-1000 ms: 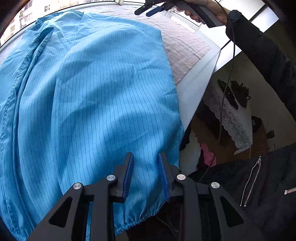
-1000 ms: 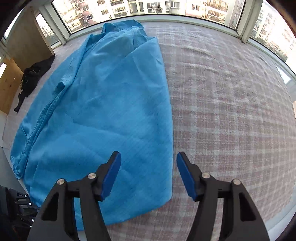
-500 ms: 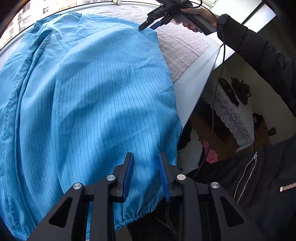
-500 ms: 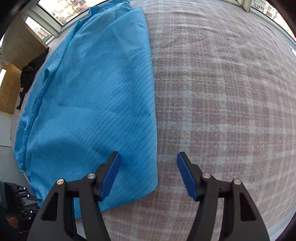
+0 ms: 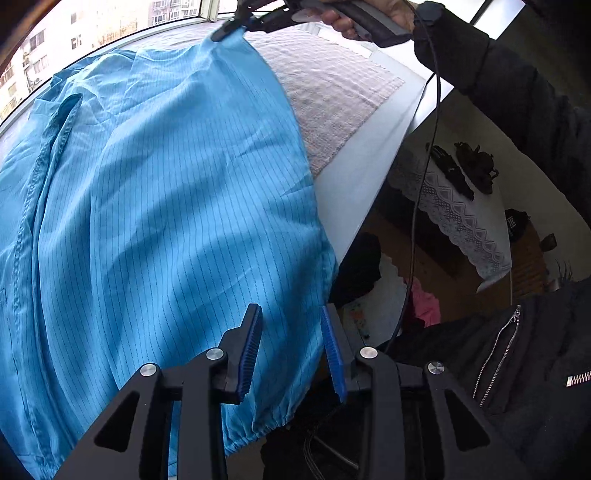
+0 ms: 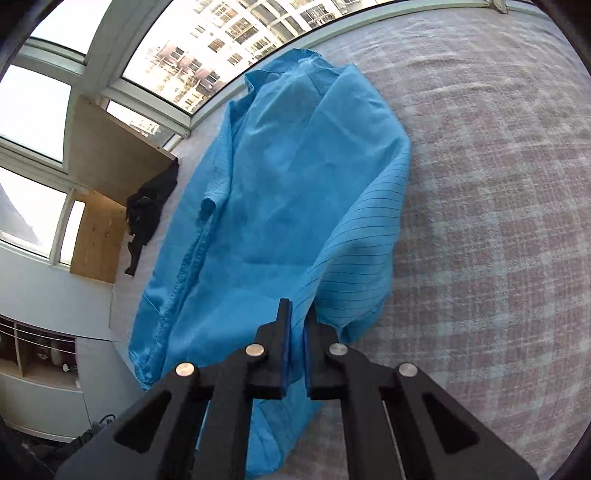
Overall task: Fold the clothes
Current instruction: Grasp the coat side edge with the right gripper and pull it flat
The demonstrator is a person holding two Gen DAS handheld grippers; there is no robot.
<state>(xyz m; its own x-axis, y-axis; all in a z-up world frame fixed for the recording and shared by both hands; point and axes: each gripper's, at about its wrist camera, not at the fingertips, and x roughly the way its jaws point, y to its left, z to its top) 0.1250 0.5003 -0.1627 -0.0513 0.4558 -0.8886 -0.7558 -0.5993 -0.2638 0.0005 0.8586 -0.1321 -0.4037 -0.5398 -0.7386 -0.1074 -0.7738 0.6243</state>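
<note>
Left wrist view close above the blue garment (image 5: 166,221), facing steeply down past the bed's right edge; right wrist view from the far corner, tilted down; both share that garment (image 6: 288,206)

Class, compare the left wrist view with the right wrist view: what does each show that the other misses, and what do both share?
Only the left wrist view shows the left tongs, jaws opening around the gathered cuff without pressing it, plus the person's hand and a lace cloth.

Only the right wrist view shows the wooden shelf and the black garment by the window.

Both show the blue garment on the checked cover, with the right tongs shut on its edge.
</note>
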